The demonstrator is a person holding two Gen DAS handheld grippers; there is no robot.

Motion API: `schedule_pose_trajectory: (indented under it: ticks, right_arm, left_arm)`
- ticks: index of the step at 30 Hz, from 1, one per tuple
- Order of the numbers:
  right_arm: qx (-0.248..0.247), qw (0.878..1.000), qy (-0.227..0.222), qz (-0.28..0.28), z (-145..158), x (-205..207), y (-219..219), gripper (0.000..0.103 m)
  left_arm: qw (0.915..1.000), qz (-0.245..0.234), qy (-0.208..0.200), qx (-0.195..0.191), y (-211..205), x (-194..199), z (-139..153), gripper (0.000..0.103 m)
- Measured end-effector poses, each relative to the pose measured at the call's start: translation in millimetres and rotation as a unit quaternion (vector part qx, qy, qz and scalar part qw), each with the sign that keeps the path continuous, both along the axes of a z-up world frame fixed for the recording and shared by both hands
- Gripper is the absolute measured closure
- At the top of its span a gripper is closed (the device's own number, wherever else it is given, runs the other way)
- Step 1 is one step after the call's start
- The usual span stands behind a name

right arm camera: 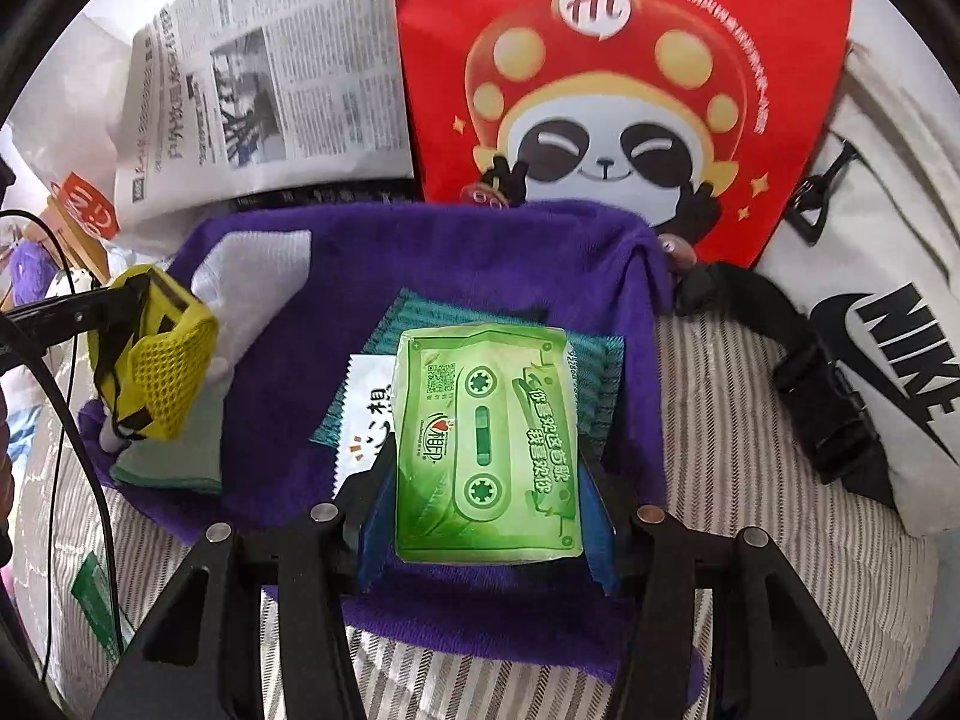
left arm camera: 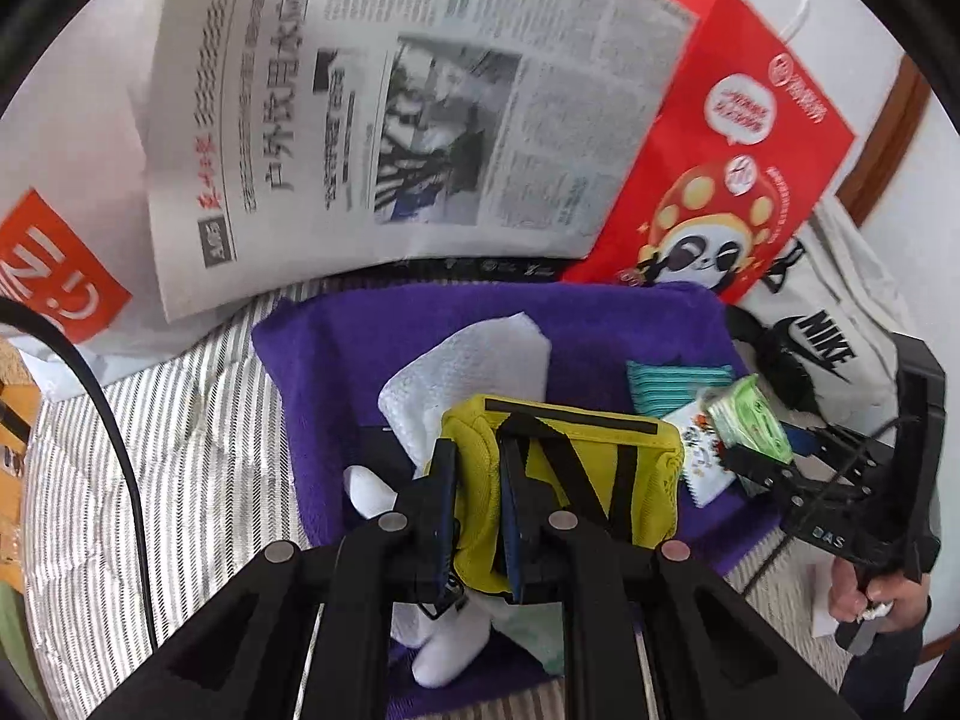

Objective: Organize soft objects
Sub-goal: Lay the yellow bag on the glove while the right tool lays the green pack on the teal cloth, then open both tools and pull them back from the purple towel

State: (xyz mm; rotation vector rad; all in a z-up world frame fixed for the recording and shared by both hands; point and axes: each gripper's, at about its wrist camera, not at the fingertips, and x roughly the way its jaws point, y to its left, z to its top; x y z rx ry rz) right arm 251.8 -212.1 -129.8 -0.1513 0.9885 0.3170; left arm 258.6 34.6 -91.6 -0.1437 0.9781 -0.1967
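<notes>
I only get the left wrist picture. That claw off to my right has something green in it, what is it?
Observer: A green tissue pack printed like a cassette tape, held flat between the right claw fingers.
Operator: What lies under it?
Observer: A teal striped cloth on the purple towel, with a white packet beside it.
Operator: How does my yellow thing look from there?
Observer: The yellow mesh pouch hangs from the left claw above a pale green cloth.

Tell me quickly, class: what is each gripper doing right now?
Left gripper: closed on the yellow mesh pouch.
Right gripper: closed on the green tissue pack.
</notes>
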Motion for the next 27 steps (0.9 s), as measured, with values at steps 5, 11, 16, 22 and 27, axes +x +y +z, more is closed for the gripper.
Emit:
schedule_pose_trajectory:
  ticks: [5, 11, 16, 22, 27]
  right_arm:
    - [0.002, 1.000, 0.013, 0.000, -10.0, 6.1, 1.1, 0.050]
    - [-0.004, 1.000, 0.013, 0.006, -11.3, 7.6, 1.0, 0.049]
    - [-0.002, 1.000, 0.008, 0.009, -11.0, 6.6, 1.4, 0.042]
    - [0.009, 1.000, 0.023, -0.001, -15.1, 6.7, 0.4, 0.036]
    - [0.022, 0.999, 0.034, -0.010, -10.5, 6.3, -0.2, 0.036]
  left_arm:
    - [0.9998, 0.000, 0.016, 0.013, -4.7, 8.8, -17.2, 0.089]
    - [0.9996, 0.002, 0.021, 0.016, -3.6, 6.8, -22.7, 0.088]
    - [0.9996, -0.007, 0.024, 0.011, -4.5, 4.0, -22.9, 0.075]
    - [0.9994, -0.018, 0.026, 0.017, -8.3, -9.4, -22.3, 0.064]
    - [0.9992, -0.016, 0.031, 0.017, -6.2, -20.5, -23.0, 0.062]
